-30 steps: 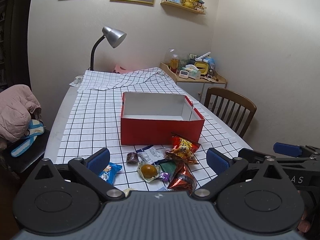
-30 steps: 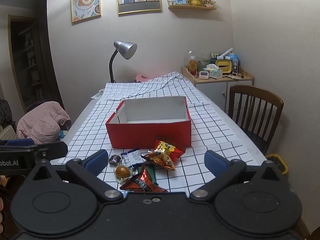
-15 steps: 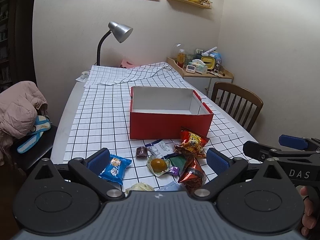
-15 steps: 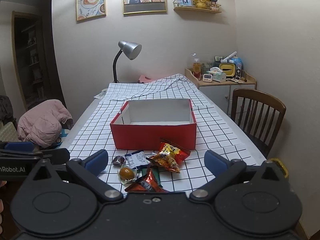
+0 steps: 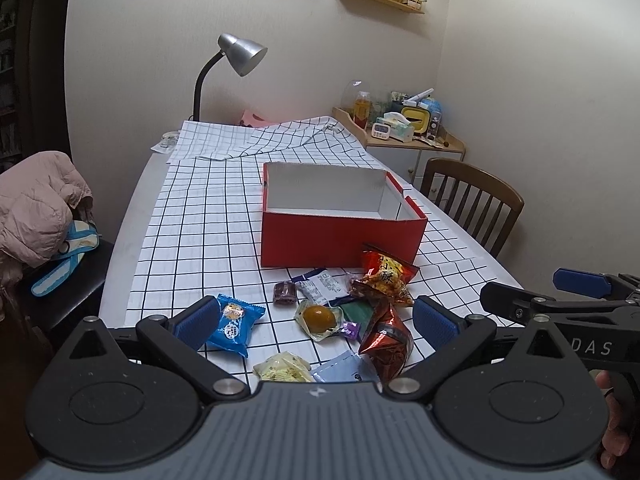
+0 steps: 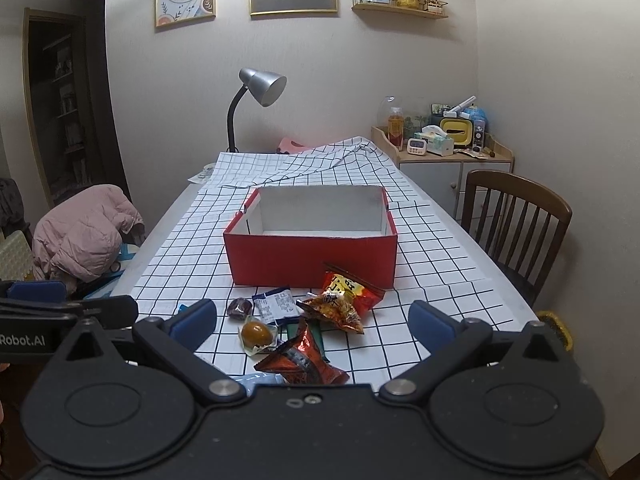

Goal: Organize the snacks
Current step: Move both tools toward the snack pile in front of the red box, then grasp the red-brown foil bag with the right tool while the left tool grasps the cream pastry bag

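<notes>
An empty red box (image 5: 340,240) (image 6: 312,256) stands on the checked tablecloth. In front of it lies a pile of snacks: a red-orange chip bag (image 5: 382,278) (image 6: 340,300), a dark red foil pack (image 5: 386,338) (image 6: 300,362), an egg in clear wrap (image 5: 318,318) (image 6: 256,334), a white-blue sachet (image 5: 322,286), a brown candy (image 5: 285,293) and a blue packet (image 5: 236,324). My left gripper (image 5: 316,322) is open and empty above the near snacks. My right gripper (image 6: 312,320) is open and empty, just right of the left one.
A wooden chair (image 5: 472,200) stands at the table's right side. A chair with a pink jacket (image 5: 36,208) stands at the left. A desk lamp (image 5: 236,60) is at the far end. A cabinet with clutter (image 6: 444,148) is in the corner.
Both grippers have tilted down and moved slightly nearer the table, so more of the near snacks show, such as the blue packet and a pale yellow one. Nothing on the table has moved.
</notes>
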